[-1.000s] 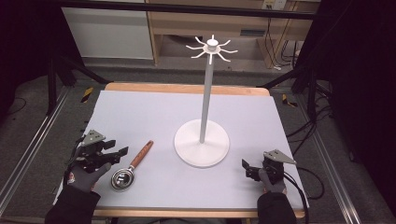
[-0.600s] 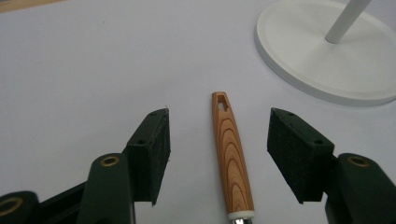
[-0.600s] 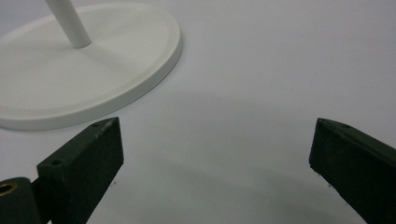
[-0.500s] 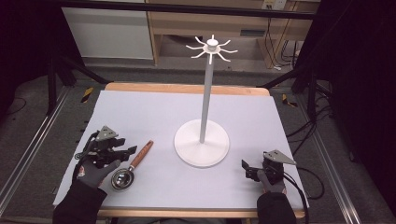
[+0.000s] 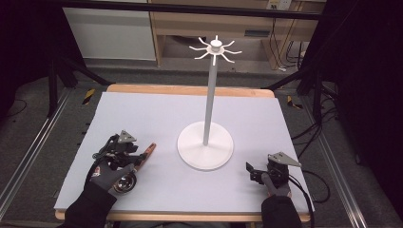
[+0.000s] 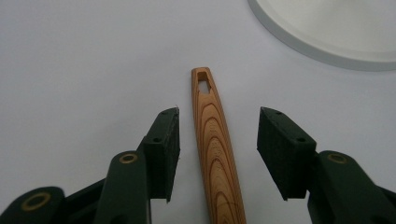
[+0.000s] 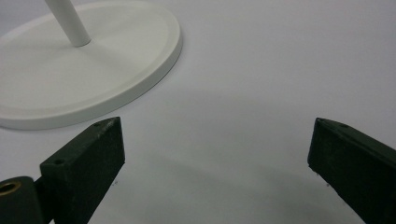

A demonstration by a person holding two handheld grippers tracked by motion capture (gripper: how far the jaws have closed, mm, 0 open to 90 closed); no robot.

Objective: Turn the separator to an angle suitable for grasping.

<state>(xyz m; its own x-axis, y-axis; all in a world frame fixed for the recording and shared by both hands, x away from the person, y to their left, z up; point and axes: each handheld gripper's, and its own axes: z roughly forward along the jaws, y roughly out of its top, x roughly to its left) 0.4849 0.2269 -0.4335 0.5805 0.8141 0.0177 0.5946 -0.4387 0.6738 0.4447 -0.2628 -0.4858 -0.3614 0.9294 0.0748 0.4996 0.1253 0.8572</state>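
Nearest, the left gripper (image 6: 217, 135): fingers (image 6: 163, 149) apart, one on each side of a wooden handle (image 6: 215, 154), neither touching it as far as can be told. Belongs to a ladle (image 5: 130, 173) lying flat on the table (image 5: 266, 118), with its metal bowl (image 5: 124, 183) back behind the fingers, under the gloved hand (image 5: 111, 173), and its slotted end (image 6: 203, 84) just ahead of the fingertips.

Off to the other side, the right gripper (image 7: 215, 154): fingers wide apart over bare table, holding nothing.

Ahead of both pairs of fingers, and between them, a white stand: round base (image 5: 205, 151) near the handle's tip but apart from it, thin pole (image 5: 209, 99) rising upright, a ring of hooks (image 5: 215, 47) at the top, all bare.

Judged from this, early in the work: approach made, fingers lined up around the handle, no grip taken. Left to do, most likely: close on the handle, lift the ladle, carry it up to the top of the stand and slip the slot over a hook.
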